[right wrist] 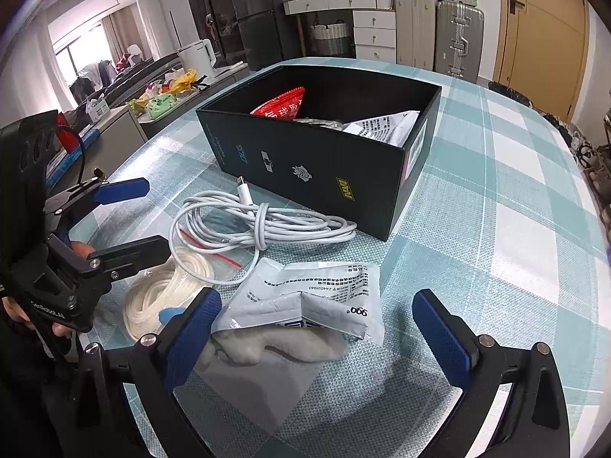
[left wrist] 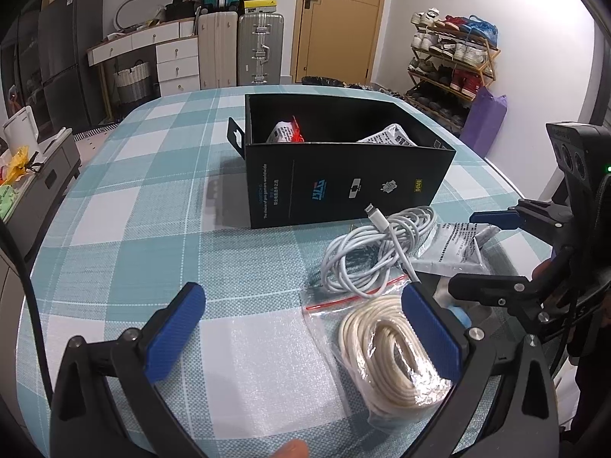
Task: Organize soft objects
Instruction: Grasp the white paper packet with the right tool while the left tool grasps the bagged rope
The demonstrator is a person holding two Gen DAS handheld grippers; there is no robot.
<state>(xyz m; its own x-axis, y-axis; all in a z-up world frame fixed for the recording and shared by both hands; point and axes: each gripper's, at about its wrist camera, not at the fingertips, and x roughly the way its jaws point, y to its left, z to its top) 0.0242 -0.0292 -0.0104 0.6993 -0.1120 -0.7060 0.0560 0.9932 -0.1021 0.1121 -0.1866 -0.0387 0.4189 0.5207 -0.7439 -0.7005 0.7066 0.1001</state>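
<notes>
A black open box (left wrist: 343, 183) stands on the checked tablecloth and holds a red packet (right wrist: 280, 105) and a white printed packet (right wrist: 385, 128). In front of it lie a coiled white charging cable (left wrist: 378, 248), a clear zip bag with a cream cord (left wrist: 389, 351) and a grey printed pouch (right wrist: 324, 297) with a pale cloth sticking out. My left gripper (left wrist: 305, 332) is open, low over the table, its right finger over the cord bag. My right gripper (right wrist: 324, 337) is open and straddles the grey pouch.
The checked tablecloth (left wrist: 152, 191) runs left of and behind the box. Beyond the table stand suitcases (left wrist: 259, 49), white drawers (left wrist: 177, 65), a door and a shoe rack (left wrist: 450, 65). A low counter with a white kettle (right wrist: 196, 57) is at the left.
</notes>
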